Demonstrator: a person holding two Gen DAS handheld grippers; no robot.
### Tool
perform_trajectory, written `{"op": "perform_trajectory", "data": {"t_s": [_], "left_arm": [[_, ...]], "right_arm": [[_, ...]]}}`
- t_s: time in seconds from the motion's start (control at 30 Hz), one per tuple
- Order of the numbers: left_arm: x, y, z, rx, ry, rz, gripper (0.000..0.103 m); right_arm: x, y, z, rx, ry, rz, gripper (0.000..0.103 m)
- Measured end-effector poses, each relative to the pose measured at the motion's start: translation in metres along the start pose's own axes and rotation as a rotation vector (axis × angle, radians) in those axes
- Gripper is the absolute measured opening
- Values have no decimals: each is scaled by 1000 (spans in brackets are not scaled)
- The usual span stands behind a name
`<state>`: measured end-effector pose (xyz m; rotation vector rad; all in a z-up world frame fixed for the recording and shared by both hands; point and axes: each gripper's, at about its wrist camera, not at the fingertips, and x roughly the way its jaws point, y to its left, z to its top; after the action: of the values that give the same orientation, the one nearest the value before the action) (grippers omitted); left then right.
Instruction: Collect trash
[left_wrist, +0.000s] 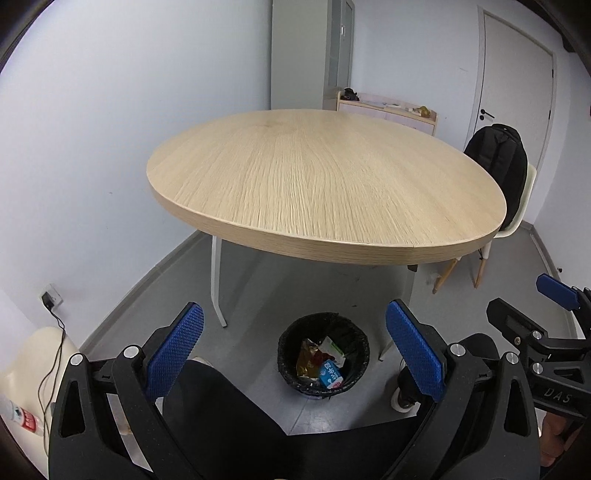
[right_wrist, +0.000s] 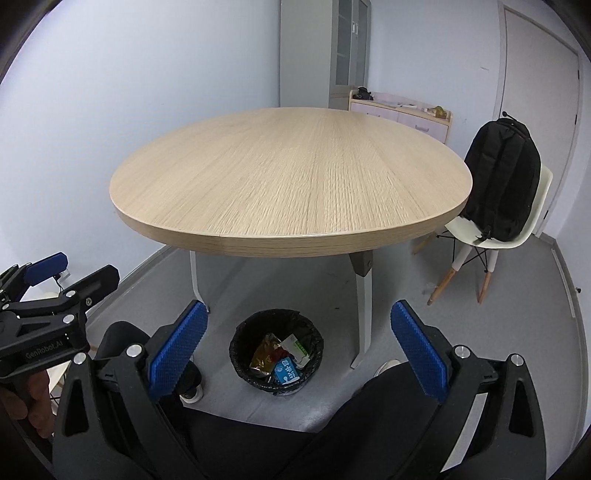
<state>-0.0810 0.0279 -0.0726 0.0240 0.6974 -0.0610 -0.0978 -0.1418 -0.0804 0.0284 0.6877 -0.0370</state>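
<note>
both tools are held above the person's lap, facing a round wooden desk (left_wrist: 325, 184) whose top shows nothing on it.

left tool (left_wrist: 295, 347): fingers spread wide, blue pads well apart, nothing between them. right tool (right_wrist: 297, 347): same condition, spread wide and empty. in the left wrist view the right tool shows at the far right edge, and in the right wrist view the left tool shows at the far left edge, so the two sit side by side.

the bin (left_wrist: 284, 350) stands on the floor below and just ahead of both tools, under the near edge of the desk. it is lined with a black bag and holds the trash: a gold wrapper (left_wrist: 306, 360), a blue-and-white packet (left_wrist: 331, 374) and a white-and-green carton (left_wrist: 332, 349).

no loose trash is visible on the desk or on the floor around the bin. a backpack (right_wrist: 502, 181) rests on a white chair (right_wrist: 495, 240) ahead and to the right of the tools; it is not trash.

judgement: the collecting step looks complete or nearly so, with all visible items already in the bin. the next move calls for a check of the floor and desk for any missed piece; failing that, the tools can be rested. risk is low, as neither tool carries anything.
</note>
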Motion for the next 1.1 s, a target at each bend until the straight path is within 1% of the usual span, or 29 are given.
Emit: {"op": "perform_trajectory", "data": {"t_s": [0.27, 0.8, 1.1], "left_arm": [[-4, 1, 3, 0, -8, 0, 97], [-6, 2, 1, 2, 6, -21, 97], [-3, -2, 0, 22, 15, -7, 97]], "right_arm": [[-2, -4, 0, 15, -4, -2, 95], [-5, 0, -3, 3, -10, -4, 95], [-4, 1, -3, 3, -10, -5, 95]]}}
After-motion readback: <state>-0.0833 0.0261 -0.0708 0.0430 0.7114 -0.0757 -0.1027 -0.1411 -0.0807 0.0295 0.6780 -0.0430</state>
